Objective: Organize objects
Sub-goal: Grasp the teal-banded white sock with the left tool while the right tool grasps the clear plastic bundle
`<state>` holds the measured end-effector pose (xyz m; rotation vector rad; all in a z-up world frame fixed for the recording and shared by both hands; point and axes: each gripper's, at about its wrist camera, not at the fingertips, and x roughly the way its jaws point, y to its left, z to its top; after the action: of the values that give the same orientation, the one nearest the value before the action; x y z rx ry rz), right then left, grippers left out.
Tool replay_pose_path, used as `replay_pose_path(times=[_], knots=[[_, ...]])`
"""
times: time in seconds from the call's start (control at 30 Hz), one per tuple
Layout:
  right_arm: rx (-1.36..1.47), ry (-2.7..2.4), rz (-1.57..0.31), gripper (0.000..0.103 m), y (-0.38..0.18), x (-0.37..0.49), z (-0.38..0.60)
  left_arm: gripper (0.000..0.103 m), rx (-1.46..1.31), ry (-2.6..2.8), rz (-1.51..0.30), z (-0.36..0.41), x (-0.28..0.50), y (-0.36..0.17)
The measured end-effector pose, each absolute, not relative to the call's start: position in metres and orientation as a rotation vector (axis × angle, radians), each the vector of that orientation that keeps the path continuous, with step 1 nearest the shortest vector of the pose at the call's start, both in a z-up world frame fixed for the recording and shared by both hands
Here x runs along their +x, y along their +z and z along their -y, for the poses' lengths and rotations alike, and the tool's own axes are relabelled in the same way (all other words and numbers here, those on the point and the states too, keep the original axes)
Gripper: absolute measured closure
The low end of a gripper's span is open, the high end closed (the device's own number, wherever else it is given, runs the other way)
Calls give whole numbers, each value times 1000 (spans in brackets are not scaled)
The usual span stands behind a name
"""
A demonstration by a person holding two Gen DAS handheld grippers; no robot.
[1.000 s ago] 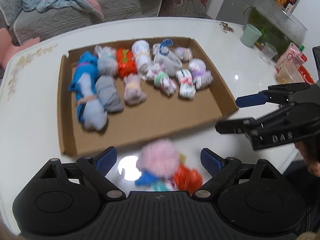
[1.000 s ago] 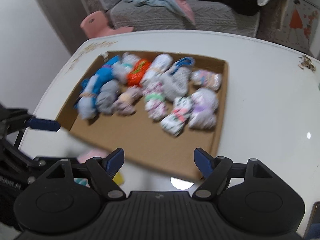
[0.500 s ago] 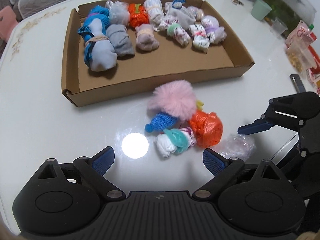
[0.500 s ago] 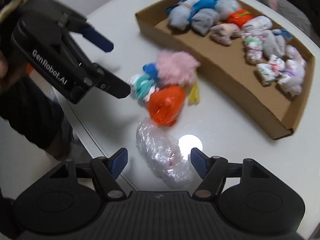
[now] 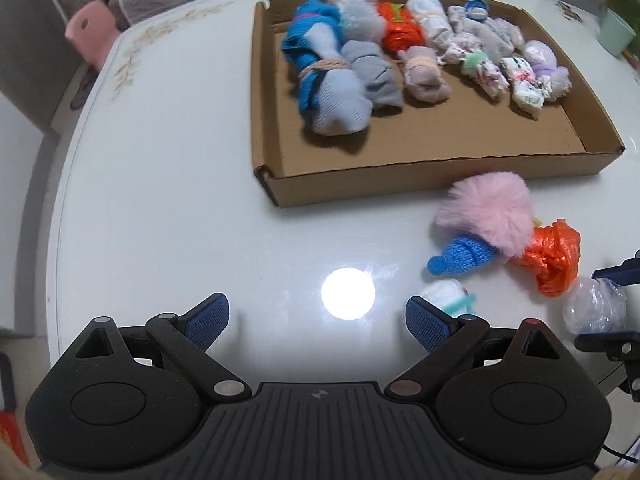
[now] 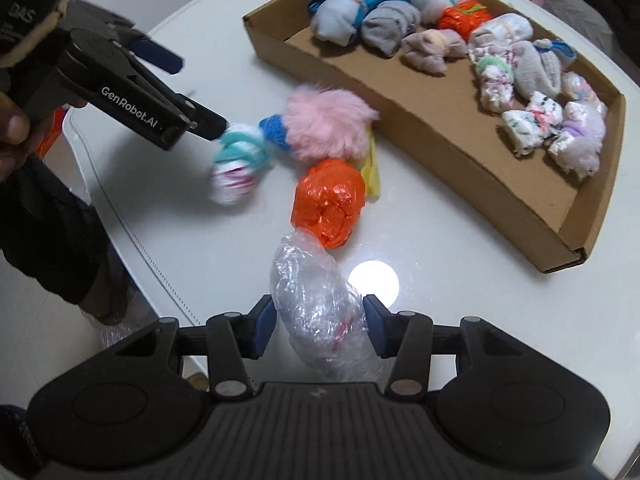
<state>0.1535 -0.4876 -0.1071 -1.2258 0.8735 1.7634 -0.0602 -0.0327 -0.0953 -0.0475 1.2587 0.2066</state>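
The right hand-held gripper (image 6: 320,326) is closing its jaws around a clear plastic bundle (image 6: 320,316) on the white tabletop (image 6: 460,240); both pads look about to touch it. An orange bundle (image 6: 330,200) lies at twelve o'clock. The left hand-held gripper (image 5: 318,322) stands wide open and empty, the cardboard tray (image 5: 440,184) at one o'clock.

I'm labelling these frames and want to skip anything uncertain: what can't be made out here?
- Clear plastic bundle, right wrist view: its near end is hidden behind the right gripper, whose jaws are closing around it; contents unreadable through the crinkled film.
- White and teal bundle, right wrist view: motion-blurred; contact with the left gripper is unclear.
- Yellow item: mostly hidden behind the pink fluffy ball and orange bundle.
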Motion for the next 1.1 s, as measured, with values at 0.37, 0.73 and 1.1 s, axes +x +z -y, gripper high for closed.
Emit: replay_pose_path(times=[0.37, 0.73, 1.1], knots=[[-1255, 1746, -878, 56, -112, 158, 486, 6, -180, 76, -1271, 63, -76, -92], [-1260, 1750, -882, 57, -118, 156, 485, 20, -205, 60, -1234, 68, -63, -107], [-1264, 1772, -910, 70, -116, 156, 489, 68, -178, 16, -1234, 76, -63, -108]])
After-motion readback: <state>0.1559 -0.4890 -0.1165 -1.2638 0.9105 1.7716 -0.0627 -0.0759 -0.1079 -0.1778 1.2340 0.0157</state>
